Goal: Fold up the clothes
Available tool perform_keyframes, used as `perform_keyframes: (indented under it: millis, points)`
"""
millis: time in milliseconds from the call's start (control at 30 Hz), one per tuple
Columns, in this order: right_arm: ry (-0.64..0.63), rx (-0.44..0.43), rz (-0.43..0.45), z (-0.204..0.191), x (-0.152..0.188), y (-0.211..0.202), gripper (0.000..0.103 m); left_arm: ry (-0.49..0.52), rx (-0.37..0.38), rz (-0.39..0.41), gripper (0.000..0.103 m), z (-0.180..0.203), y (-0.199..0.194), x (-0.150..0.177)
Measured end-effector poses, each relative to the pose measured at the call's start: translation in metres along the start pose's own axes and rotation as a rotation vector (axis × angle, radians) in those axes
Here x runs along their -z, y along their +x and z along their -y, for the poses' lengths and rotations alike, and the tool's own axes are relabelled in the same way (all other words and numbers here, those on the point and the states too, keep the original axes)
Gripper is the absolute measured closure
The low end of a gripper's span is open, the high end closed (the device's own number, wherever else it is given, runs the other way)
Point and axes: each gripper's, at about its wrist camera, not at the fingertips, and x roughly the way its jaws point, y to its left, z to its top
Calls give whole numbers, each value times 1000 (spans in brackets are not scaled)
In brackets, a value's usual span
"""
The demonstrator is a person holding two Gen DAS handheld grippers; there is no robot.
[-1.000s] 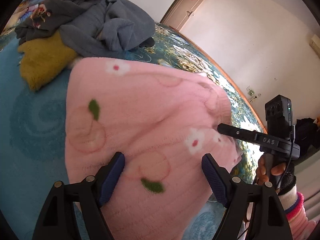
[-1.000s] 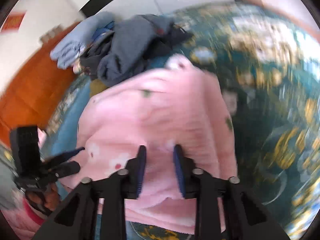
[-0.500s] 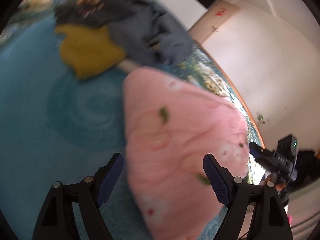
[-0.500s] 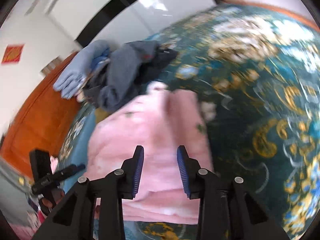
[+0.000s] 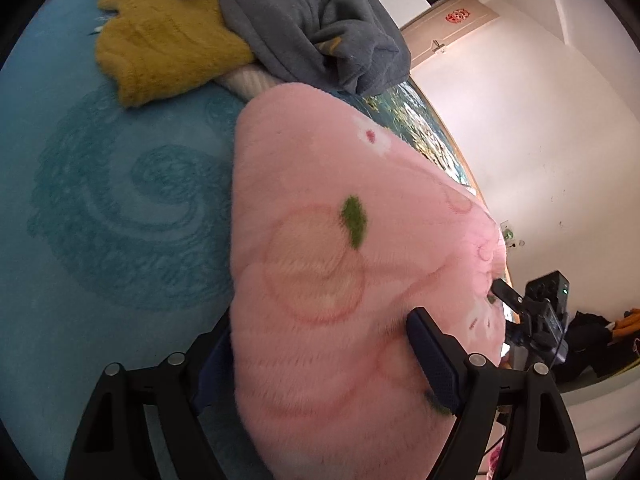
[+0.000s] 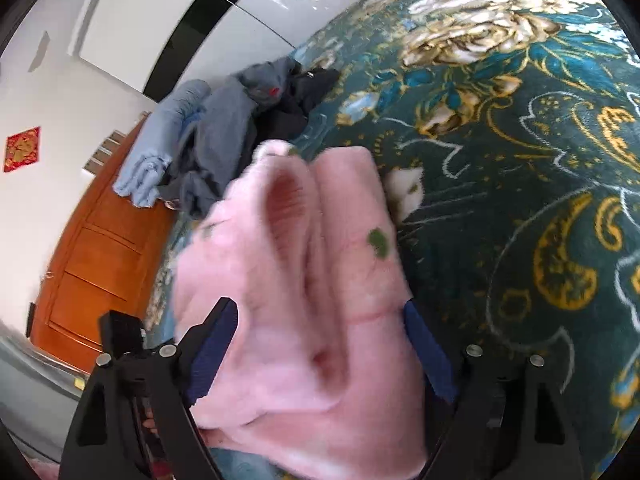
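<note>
A fluffy pink garment (image 5: 320, 200) with peach and flower prints lies folded on the bed, its bunched folds (image 6: 288, 264) facing the right wrist view. My left gripper (image 5: 320, 328) stands open, low over the garment's near end. The cloth fills the gap and covers part of the left finger. My right gripper (image 6: 318, 306) has its jaws opening wide. The pink folds sit loosely between them and the pads are off the cloth. The right gripper (image 5: 520, 308) also shows at the garment's far right edge, and the left gripper (image 6: 120, 336) at the lower left.
A pile of clothes lies beyond the pink garment: a mustard yellow piece (image 5: 160, 40), a grey one (image 5: 312, 20) and a light blue one (image 6: 160, 140). The bedspread is teal (image 5: 100, 200) on one side and dark green floral (image 6: 520, 160) on the other. An orange wooden panel (image 6: 92, 248) stands behind.
The right jaws have gone from nearly shut on a pink fold to wide apart. Both grippers have rolled and sunk closer to the garment, which now shows as a narrower bundle.
</note>
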Motion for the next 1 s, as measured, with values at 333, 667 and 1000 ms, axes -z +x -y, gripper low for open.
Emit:
perform_keyframes:
  millis: [333,667,1000]
  points:
    - [18,-36,-44,2,-11,21,17,11,-16,-25,15,9,11,-2]
    - [49,-29,-41,-1,-5,14,43,-4,-6,-12,38,20,4,0]
    - [31,3,2,-38,-3,-9,52,-2,31,28,70,30,-19,-1]
